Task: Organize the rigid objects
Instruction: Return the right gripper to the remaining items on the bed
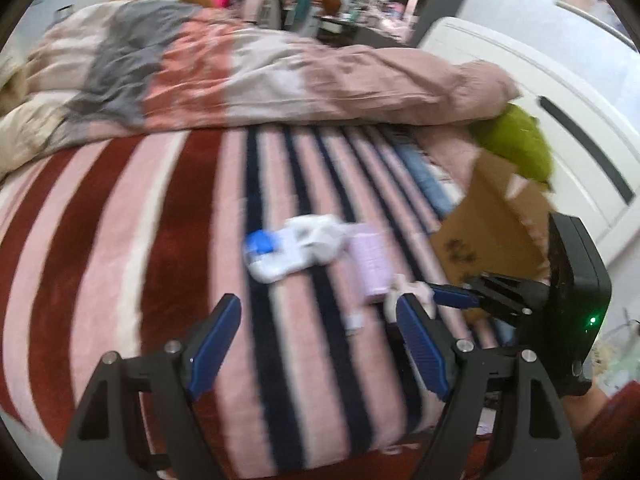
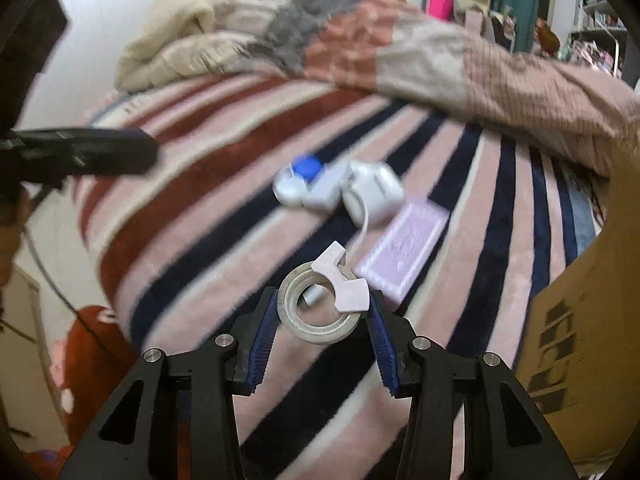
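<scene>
My right gripper [image 2: 322,314] is shut on a tape roll with a pale pink dispenser clip [image 2: 320,306], held just above the striped bed; it also shows in the left wrist view [image 1: 408,292]. My left gripper [image 1: 320,340] is open and empty over the blanket. Beyond lie a white bottle with a blue cap [image 2: 298,184] [image 1: 266,254], a white charger with a cable [image 2: 372,192] [image 1: 320,236] and a lilac flat box [image 2: 404,252] [image 1: 372,264].
A brown cardboard box [image 2: 580,320] [image 1: 492,232] stands at the right of the bed. A crumpled pink and grey duvet [image 1: 240,68] lies across the far side. A green item [image 1: 520,144] sits behind the box. A white door [image 1: 560,92] is at right.
</scene>
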Action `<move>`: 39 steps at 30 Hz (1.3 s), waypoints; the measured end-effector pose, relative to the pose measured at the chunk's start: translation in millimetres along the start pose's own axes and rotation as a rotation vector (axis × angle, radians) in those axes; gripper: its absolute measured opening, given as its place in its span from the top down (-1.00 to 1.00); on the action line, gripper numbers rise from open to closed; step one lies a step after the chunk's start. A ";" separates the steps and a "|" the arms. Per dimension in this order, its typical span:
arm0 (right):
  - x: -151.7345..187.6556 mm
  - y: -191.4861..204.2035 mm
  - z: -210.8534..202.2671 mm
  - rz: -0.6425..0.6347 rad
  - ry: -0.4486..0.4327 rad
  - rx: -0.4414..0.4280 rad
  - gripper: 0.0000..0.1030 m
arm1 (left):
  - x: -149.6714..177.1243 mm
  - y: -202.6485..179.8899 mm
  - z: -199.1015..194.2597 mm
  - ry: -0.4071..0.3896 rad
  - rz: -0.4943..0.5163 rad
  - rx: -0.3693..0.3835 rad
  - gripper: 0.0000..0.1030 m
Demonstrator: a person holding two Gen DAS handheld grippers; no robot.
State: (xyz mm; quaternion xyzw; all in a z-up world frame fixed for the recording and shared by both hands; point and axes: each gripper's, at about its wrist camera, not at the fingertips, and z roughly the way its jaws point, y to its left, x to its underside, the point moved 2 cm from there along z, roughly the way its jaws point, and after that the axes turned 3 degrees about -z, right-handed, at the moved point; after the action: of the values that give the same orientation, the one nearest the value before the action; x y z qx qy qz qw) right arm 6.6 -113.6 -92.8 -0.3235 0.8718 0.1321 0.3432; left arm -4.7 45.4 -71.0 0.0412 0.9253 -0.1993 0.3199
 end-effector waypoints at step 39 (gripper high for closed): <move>18.7 -171.8 -126.3 0.148 -0.158 0.187 -0.28 | -98.4 -228.4 97.1 0.139 0.360 0.166 -0.35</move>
State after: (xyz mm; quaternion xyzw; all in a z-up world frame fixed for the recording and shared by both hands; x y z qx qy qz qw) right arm 44.0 -309.4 -14.9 -0.2133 0.8721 0.1005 0.4288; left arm 82.6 -197.4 -2.4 0.2455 0.9033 -0.2112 0.2814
